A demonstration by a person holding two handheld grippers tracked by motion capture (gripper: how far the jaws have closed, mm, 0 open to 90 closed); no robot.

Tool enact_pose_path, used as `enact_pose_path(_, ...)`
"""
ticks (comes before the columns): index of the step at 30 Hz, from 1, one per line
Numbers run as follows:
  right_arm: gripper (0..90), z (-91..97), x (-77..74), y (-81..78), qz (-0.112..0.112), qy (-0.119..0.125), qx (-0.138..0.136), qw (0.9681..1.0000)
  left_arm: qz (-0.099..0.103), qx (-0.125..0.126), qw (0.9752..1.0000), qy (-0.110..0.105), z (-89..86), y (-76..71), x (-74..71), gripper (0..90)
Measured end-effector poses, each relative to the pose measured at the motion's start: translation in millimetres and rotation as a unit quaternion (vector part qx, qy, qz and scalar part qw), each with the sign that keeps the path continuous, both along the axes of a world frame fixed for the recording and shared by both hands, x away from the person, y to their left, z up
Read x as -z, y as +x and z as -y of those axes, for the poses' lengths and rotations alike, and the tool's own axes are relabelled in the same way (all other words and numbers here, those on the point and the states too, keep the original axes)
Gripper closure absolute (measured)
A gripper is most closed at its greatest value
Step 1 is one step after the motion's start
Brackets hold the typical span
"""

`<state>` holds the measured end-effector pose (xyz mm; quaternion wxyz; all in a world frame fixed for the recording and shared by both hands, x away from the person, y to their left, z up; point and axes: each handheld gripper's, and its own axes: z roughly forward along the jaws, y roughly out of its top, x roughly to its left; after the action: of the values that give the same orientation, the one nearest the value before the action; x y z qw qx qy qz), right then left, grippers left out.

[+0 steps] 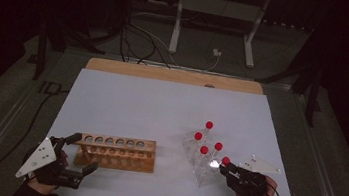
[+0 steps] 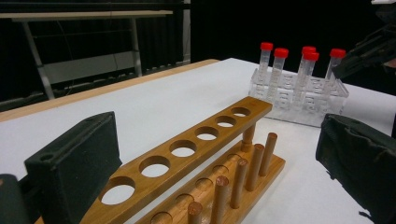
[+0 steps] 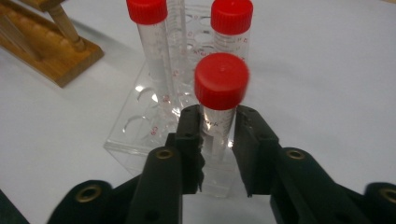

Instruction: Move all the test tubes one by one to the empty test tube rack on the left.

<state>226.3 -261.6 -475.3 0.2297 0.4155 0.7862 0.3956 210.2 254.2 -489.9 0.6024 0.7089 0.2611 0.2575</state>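
Note:
A clear plastic rack (image 1: 203,166) at the table's front right holds several red-capped tubes. My right gripper (image 1: 225,169) is shut on the nearest tube (image 3: 220,88), its pads (image 3: 191,126) pressing the clear body just under the red cap, and the tube stands upright in the rack (image 3: 135,135). A wooden rack (image 1: 115,152) with a row of empty holes sits at the front left. My left gripper (image 1: 84,153) is open, its jaws spread to either side of the wooden rack's (image 2: 196,154) near end without touching it.
The white table top (image 1: 161,106) runs back to a wooden strip at its far edge. Beyond it are a metal frame's legs (image 1: 176,27) and cables on the floor. A person's hands hold both grippers at the front edge.

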Motion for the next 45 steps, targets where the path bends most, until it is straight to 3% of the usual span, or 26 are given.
enact_pose_path(16, 75.3, -3.6, 0.8, 3.7, -0.013, -0.012, -0.001, 0.9998, -0.003, 0.003, 1.0000, -0.002, 0.5, 0.6, 0.0, 0.5)
enact_pose_path(24, 75.3, -0.5, -11.2, -1.6, 0.004, 0.002, 0.001, 1.0000, -0.010, 0.001, 0.9999, 0.001, 0.7, 0.6, -0.4, 0.5)
enact_pose_path(34, 75.3, 4.8, -42.0, -16.4, 0.046, 0.013, 0.002, 0.9989, -0.016, 0.006, 0.9998, 0.009, 2.7, 0.2, -2.6, 0.5)
enact_pose_path(37, 75.3, 4.1, -51.6, -21.5, 0.054, 0.023, -0.006, 0.9982, -0.013, 0.010, 0.9998, 0.011, 4.4, -0.1, -4.3, 0.5)
enact_pose_path(39, 75.3, -3.4, -58.0, -25.8, 0.061, 0.023, -0.025, 0.9976, -0.014, 0.015, 0.9997, 0.012, 6.4, -0.3, -6.2, 0.5)
enact_pose_path(45, 75.2, -26.3, -59.1, -28.5, 0.054, 0.022, -0.072, 0.9956, -0.016, 0.032, 0.9993, 0.012, 14.7, 0.6, -14.5, 0.5)
